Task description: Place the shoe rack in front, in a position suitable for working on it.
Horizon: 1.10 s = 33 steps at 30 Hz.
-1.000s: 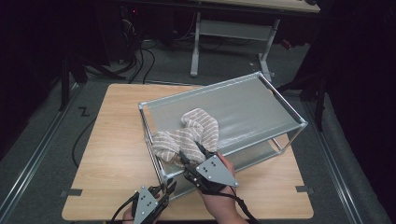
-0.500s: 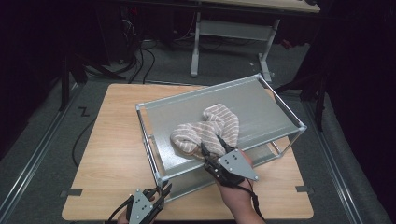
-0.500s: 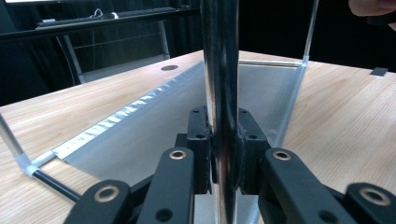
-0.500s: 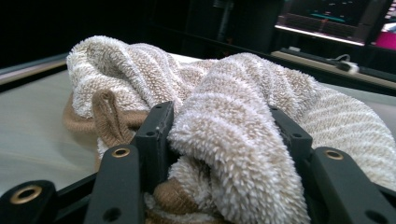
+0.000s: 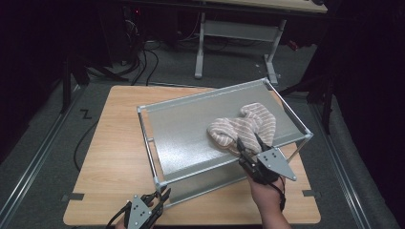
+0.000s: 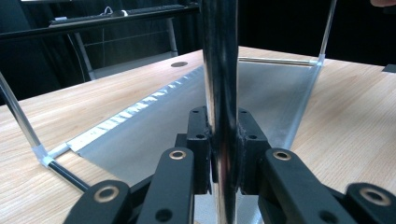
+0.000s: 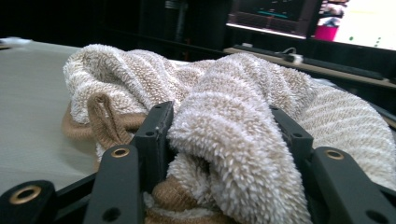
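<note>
A beige striped towel [image 5: 248, 125] lies bunched on the right part of the grey shelf [image 5: 191, 129] of a metal frame. My right gripper [image 5: 248, 142] sits at the towel's near edge, shut on a thick fold of it. In the right gripper view the fluffy towel [image 7: 233, 102] bulges between the jaws of my right gripper [image 7: 224, 128]. My left gripper [image 5: 161, 192] is at the frame's near left corner. In the left gripper view my left gripper [image 6: 219, 140] is shut on the shiny upright post [image 6: 219, 70].
The frame stands tilted on a wooden table [image 5: 110, 143], with thin metal rails [image 5: 200, 98] around the shelf. Bare wood lies to the left and along the front edge. A desk leg [image 5: 198, 47] and cables [image 5: 143, 52] are on the dark floor beyond.
My right gripper has carried the towel from the shelf's near left edge across to its right side. The left gripper has stayed at the corner post.
</note>
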Available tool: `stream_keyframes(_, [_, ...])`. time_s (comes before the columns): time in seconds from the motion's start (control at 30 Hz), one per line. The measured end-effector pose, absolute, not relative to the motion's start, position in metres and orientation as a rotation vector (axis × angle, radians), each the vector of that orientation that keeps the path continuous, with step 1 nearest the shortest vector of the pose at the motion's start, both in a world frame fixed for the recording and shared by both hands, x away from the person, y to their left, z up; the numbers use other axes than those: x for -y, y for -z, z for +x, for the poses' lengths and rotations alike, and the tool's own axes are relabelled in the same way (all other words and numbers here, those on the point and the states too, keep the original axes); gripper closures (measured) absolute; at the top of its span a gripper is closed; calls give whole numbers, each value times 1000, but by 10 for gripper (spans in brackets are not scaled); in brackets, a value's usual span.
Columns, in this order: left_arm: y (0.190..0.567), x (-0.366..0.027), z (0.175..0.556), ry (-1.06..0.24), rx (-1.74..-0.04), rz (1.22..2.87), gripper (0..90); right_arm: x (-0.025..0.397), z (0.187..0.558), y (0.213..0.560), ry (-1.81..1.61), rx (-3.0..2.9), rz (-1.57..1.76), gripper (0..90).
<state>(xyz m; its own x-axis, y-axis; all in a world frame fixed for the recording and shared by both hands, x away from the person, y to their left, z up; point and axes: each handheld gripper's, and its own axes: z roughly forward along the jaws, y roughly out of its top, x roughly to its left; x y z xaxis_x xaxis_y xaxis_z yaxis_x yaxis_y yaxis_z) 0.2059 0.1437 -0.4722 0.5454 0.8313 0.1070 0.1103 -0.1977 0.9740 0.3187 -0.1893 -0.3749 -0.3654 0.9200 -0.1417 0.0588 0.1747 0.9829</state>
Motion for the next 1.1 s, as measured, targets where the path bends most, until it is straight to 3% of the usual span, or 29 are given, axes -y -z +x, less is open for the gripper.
stream_keyframes(0.9, [472,-147,204,-811,-822,1651,788,277,342,374,-1154,-1426,1111,473])
stream_keyframes(1.1, [470,-153,201,-809,-835,1633,683,277,342,374,-1169,-1426,1117,471])
